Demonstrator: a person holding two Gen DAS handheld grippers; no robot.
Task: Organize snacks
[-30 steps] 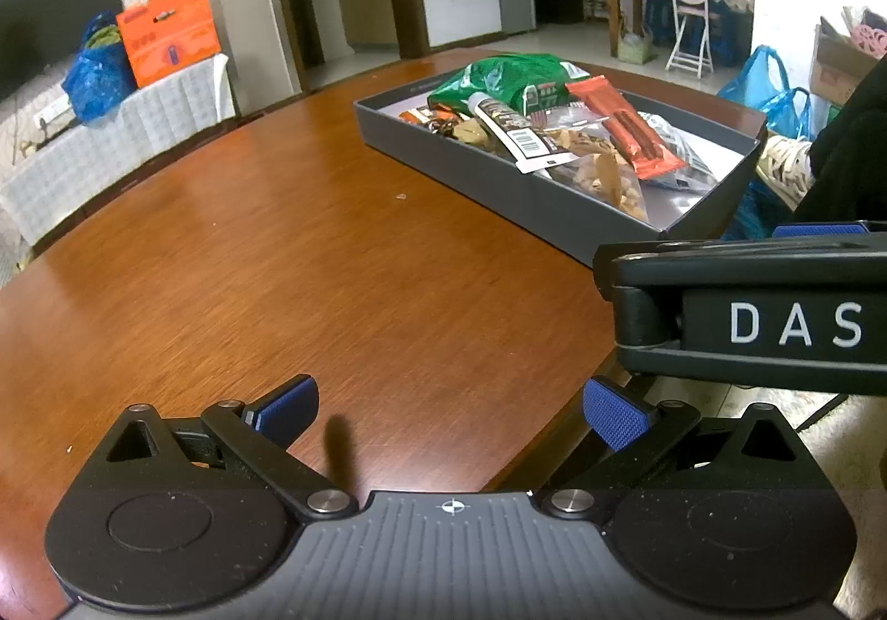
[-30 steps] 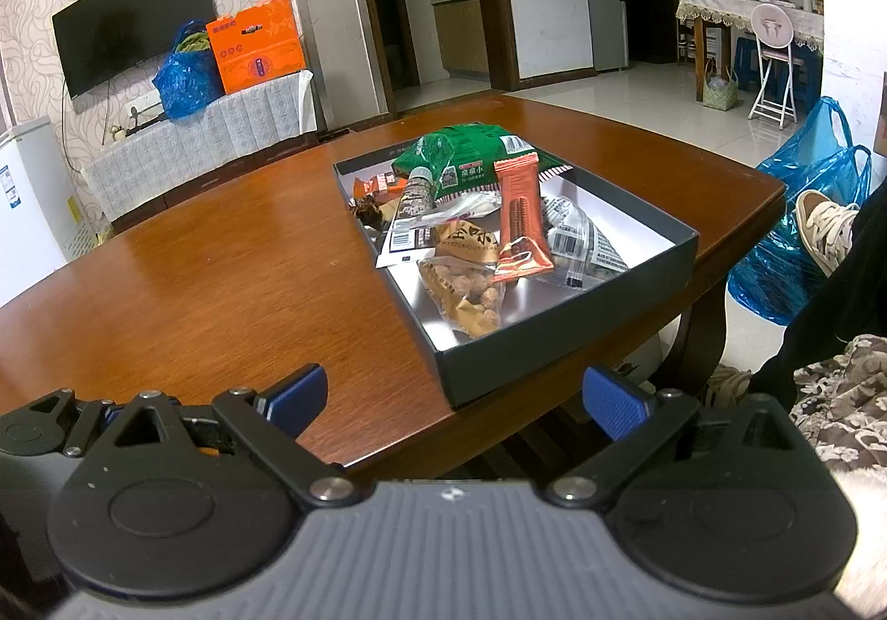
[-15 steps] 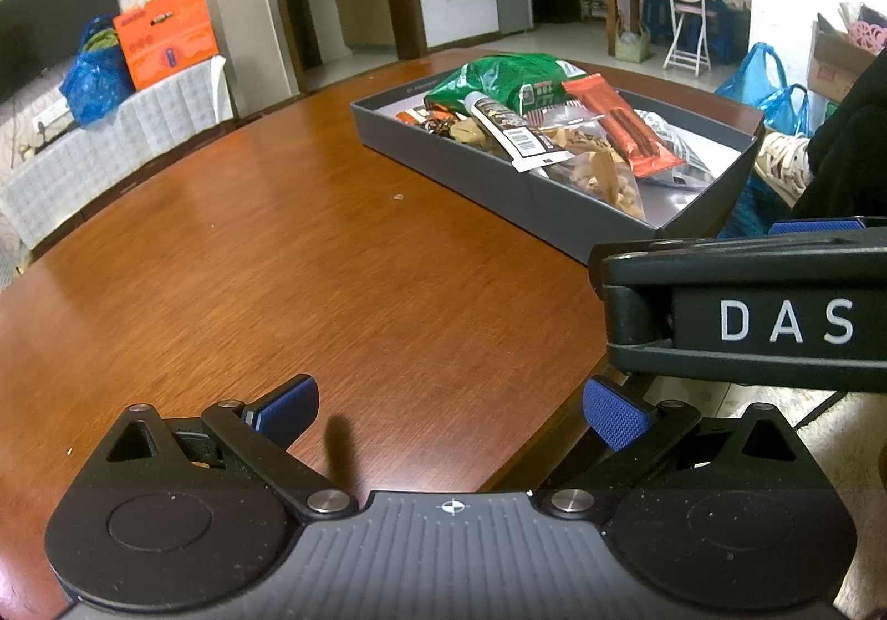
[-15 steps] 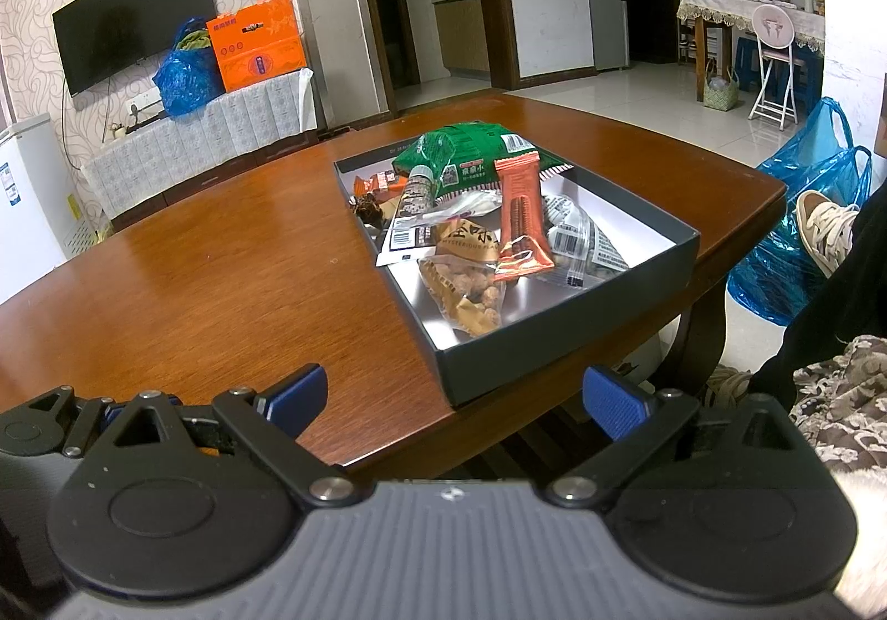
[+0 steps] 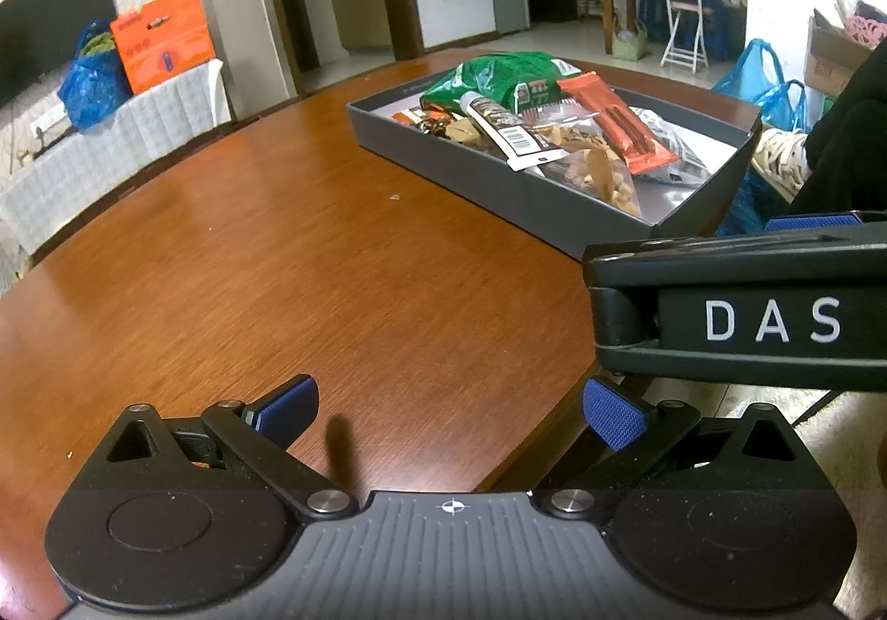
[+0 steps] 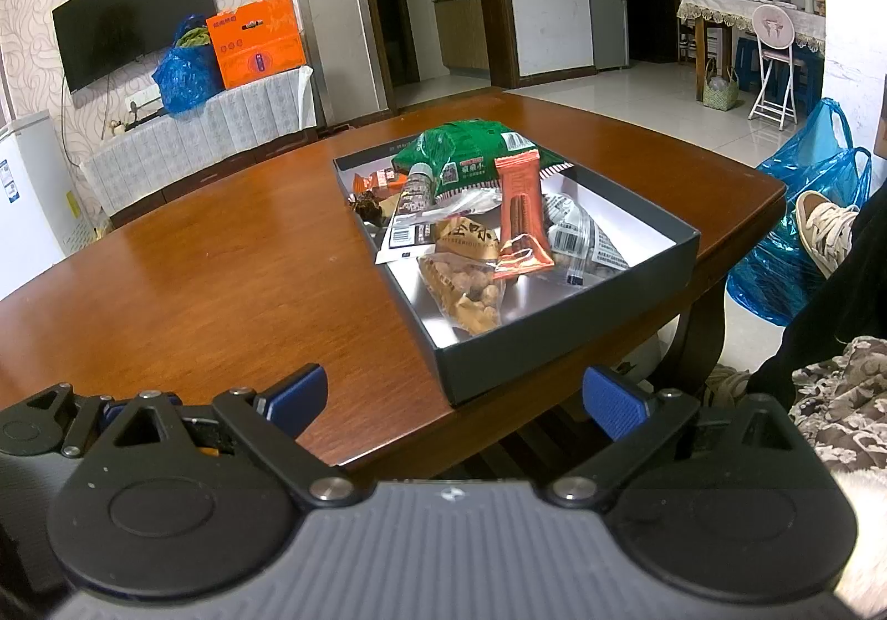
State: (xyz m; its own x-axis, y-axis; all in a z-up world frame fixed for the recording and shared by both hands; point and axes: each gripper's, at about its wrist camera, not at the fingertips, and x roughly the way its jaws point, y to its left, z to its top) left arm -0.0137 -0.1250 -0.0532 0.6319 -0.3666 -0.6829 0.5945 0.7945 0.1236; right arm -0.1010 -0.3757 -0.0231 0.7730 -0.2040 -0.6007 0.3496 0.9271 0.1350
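Observation:
A dark grey box (image 6: 560,337) sits on the wooden table (image 6: 222,287) near its right edge and holds several snack packs. Among them are a green bag (image 6: 471,152), an orange bar pack (image 6: 521,215) and a clear bag of brown snacks (image 6: 465,287). The box also shows in the left wrist view (image 5: 532,215), with the orange bar pack (image 5: 615,121) on top. My left gripper (image 5: 449,409) is open and empty, low over the table's near edge. My right gripper (image 6: 452,398) is open and empty, in front of the box's near corner. The right gripper's body (image 5: 743,315) shows in the left wrist view.
A person's shoe (image 6: 826,226) and blue plastic bags (image 6: 798,232) are off the table's right side. A TV (image 6: 127,32), an orange box (image 6: 255,38) and a covered sideboard (image 6: 205,132) stand at the far wall. A folding chair (image 6: 776,60) stands at the back right.
Both views are almost unchanged. The left gripper has drifted very slightly, and the right gripper's body sits a little lower left in its view. Both jaws stay open.

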